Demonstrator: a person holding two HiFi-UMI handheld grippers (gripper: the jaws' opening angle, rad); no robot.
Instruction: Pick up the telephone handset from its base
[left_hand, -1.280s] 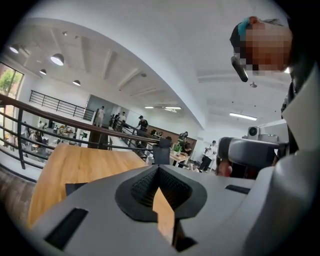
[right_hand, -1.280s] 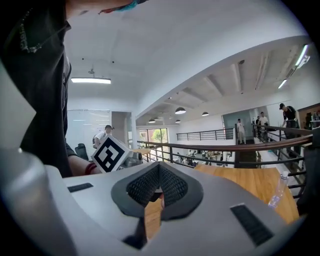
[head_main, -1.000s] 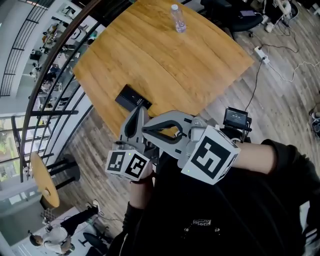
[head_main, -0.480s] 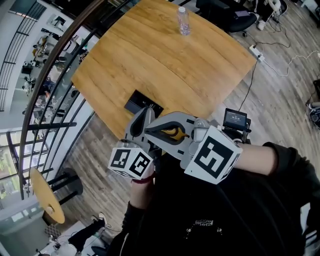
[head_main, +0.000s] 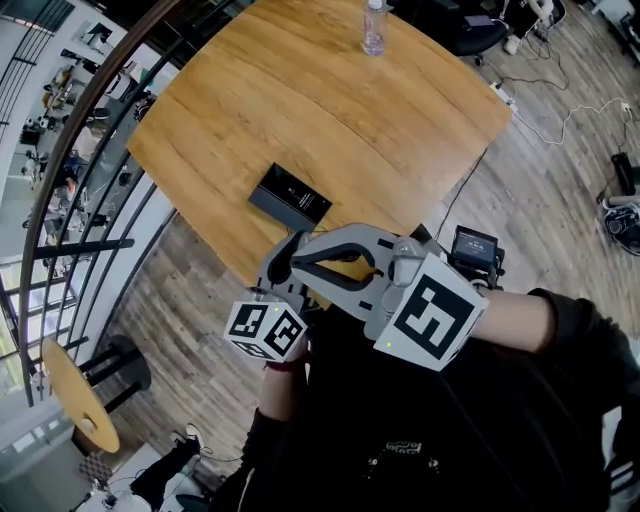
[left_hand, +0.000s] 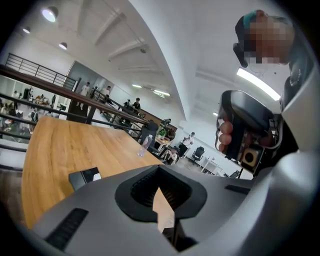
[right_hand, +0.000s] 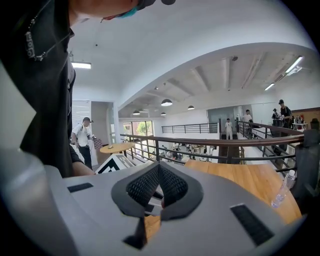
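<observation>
Lower than a second ago, the left gripper crosses the right gripper at the person's chest, each with jaws pressed together on nothing. Beyond them the black telephone lies untouched near the wooden table's closest edge. A water bottle stands far off.
</observation>
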